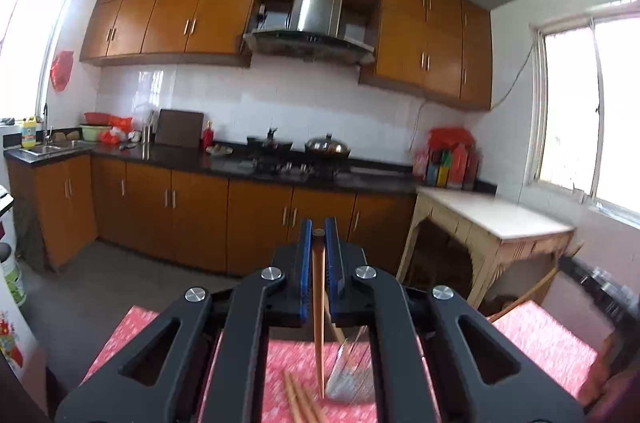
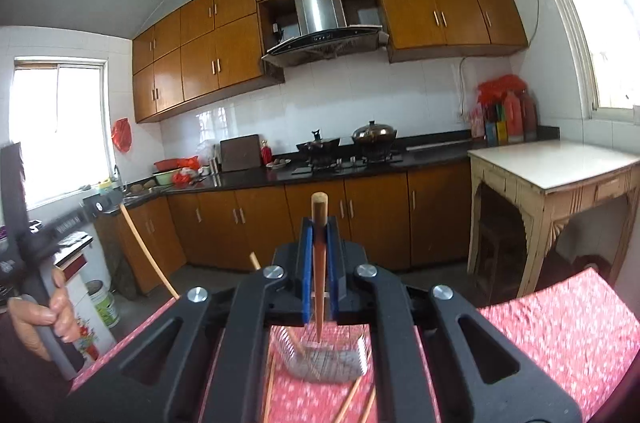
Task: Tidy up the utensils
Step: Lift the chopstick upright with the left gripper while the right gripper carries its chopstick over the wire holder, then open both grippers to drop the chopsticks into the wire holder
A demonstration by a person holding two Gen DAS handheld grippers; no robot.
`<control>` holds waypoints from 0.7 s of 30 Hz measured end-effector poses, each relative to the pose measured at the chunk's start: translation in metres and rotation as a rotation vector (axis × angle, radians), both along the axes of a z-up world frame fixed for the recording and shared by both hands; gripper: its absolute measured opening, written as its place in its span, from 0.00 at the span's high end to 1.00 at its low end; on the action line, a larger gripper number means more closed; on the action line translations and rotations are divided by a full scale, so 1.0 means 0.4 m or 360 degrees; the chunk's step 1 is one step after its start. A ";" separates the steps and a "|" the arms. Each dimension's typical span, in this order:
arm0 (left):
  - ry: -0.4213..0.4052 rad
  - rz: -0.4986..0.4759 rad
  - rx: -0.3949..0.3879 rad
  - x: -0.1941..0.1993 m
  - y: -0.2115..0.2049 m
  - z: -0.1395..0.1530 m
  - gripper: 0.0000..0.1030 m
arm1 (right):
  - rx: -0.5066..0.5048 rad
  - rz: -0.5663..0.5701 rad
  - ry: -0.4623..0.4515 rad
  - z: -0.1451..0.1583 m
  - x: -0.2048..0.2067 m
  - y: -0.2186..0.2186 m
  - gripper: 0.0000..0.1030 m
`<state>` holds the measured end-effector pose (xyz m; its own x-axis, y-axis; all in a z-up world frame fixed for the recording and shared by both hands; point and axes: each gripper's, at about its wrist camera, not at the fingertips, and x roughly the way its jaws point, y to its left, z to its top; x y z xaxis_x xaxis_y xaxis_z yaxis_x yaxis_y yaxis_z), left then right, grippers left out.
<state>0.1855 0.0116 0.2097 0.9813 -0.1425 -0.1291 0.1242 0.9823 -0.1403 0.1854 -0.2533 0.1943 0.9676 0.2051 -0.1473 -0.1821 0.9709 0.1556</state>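
Pinching one chopstick apiece near the thick end, left claw and right claw above wire basket; light, stiff, smooth wood, likely to swivel if held loosely.

One wire basket stands on the desk. Beside the basket lie three loose chopsticks. Each of two tools grips one chopstick.

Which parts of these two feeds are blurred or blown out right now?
Left wrist: red cloth, basket and loose chopsticks smear; windows blown out. Right wrist: same smear on the cloth and basket; windows overexposed; cabinets sharp, bowed.
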 end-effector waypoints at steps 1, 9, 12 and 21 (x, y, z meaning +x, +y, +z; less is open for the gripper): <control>-0.0023 0.0002 -0.0010 0.012 -0.014 0.015 0.94 | 0.0000 -0.0011 0.0004 0.005 0.028 0.003 0.92; -0.0068 0.0001 -0.0052 0.114 -0.098 0.016 0.94 | -0.0026 -0.0038 0.0126 -0.029 0.178 0.007 0.92; -0.0017 0.0001 -0.0042 0.154 -0.116 -0.022 0.94 | -0.0023 -0.0029 0.0186 -0.059 0.219 0.000 0.92; 0.0112 0.0027 -0.0043 0.246 -0.137 -0.117 0.94 | -0.0017 -0.0012 0.0326 -0.139 0.298 -0.011 0.92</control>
<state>0.2840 -0.0432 0.1631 0.9723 -0.1303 -0.1942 0.0965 0.9800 -0.1743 0.3048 -0.2577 0.1385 0.9187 0.1952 -0.3434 -0.1403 0.9739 0.1783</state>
